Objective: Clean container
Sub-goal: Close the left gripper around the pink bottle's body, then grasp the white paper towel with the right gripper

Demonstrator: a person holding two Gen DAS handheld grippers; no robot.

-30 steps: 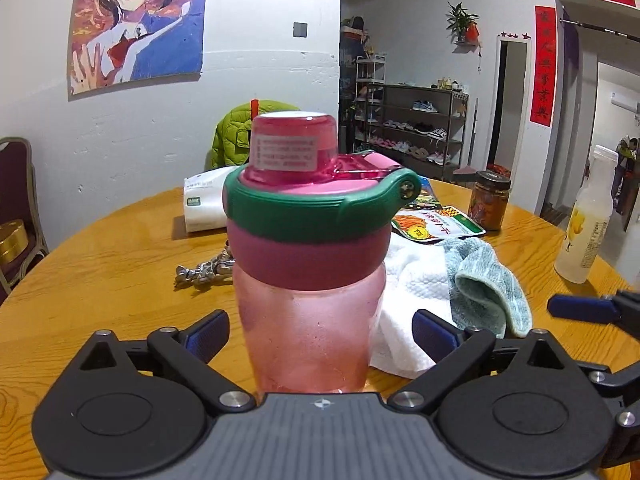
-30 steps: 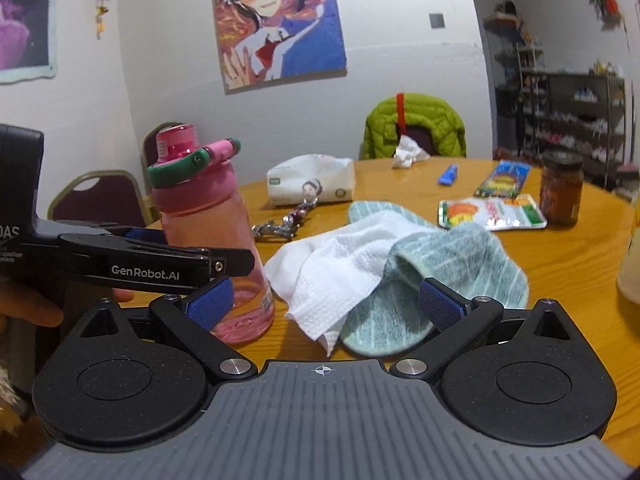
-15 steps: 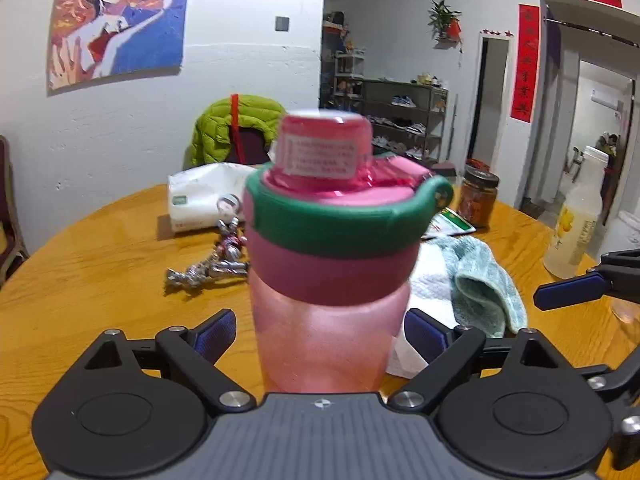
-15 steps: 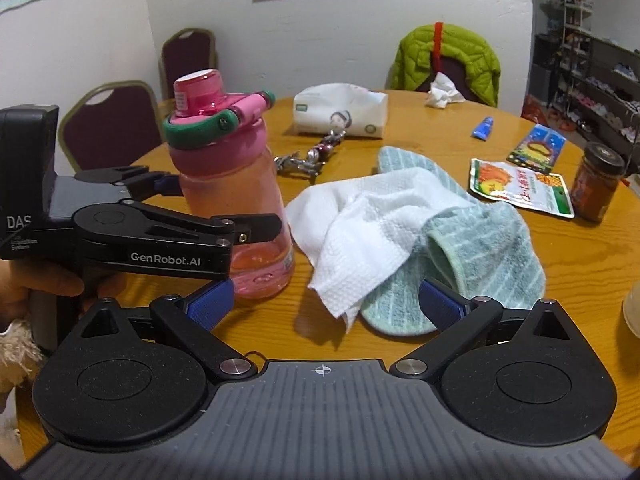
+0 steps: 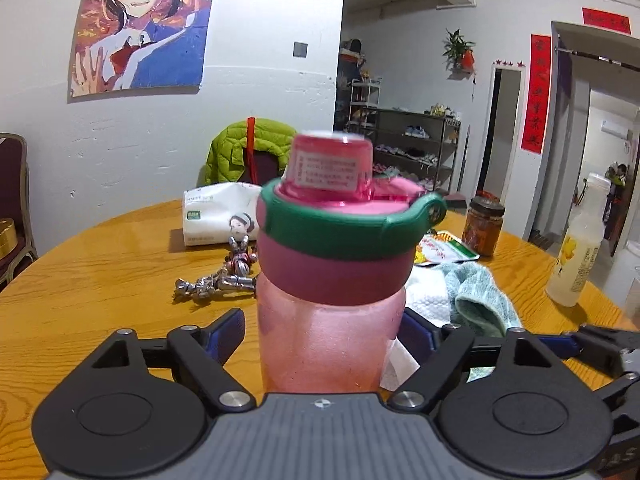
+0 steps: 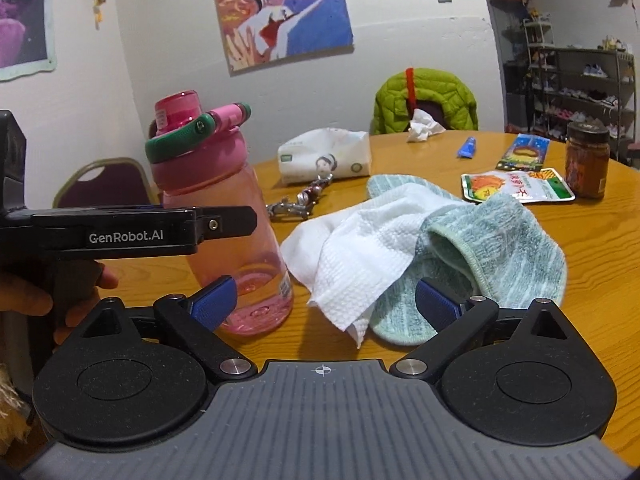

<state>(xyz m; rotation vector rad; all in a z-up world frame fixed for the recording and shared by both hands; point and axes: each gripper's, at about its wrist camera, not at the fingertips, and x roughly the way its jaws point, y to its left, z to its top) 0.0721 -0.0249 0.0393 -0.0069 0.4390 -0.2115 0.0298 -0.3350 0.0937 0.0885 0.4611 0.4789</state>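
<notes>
A pink water bottle (image 5: 328, 344) with a pink and green lid stands on the round wooden table (image 5: 100, 280). It leans a little in the right wrist view (image 6: 236, 248). My left gripper (image 5: 324, 332) has closed in on the bottle's body, right pad touching, left pad almost touching. My right gripper (image 6: 326, 304) is open and empty, low over the table in front of a white cloth (image 6: 360, 248) and a teal cloth (image 6: 504, 248). The cloths lie right of the bottle.
A tissue pack (image 6: 324, 156), a metal keychain (image 6: 298, 204), a snack packet (image 6: 516, 186), a blue tube (image 6: 467, 147) and a brown jar (image 6: 587, 160) lie further back. A pale drink bottle (image 5: 576, 248) stands at the right edge. Chairs stand around the table.
My left gripper's fingers have closed in on the bottle, which now tilts. My right gripper has pulled back and levelled, with the cloths staying ahead of it.
</notes>
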